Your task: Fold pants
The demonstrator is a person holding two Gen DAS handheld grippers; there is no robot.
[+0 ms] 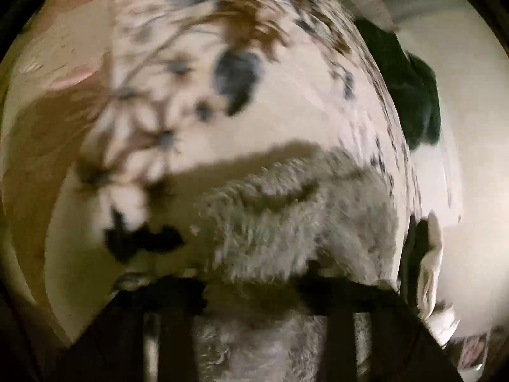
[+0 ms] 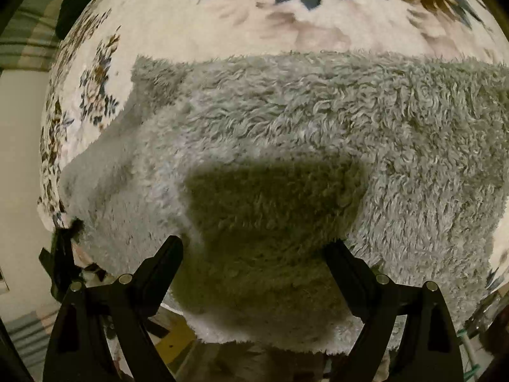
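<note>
The pants (image 2: 286,121) are grey and fluffy and lie spread on a floral blanket (image 2: 254,16). My right gripper (image 2: 257,245) is open, its two black fingers (image 2: 165,258) wide apart just above the near edge of the pants, its shadow on the fabric. In the blurred left wrist view the pants (image 1: 286,216) bunch up right at my left gripper (image 1: 254,289); fluffy fabric runs between its fingers (image 1: 337,318), and the jaws look closed on it.
The floral blanket (image 1: 286,102) covers the bed. A dark green cloth (image 1: 413,89) lies past the blanket's right edge in the left view. A pale wall (image 2: 19,159) and striped fabric (image 2: 28,31) sit left of the bed.
</note>
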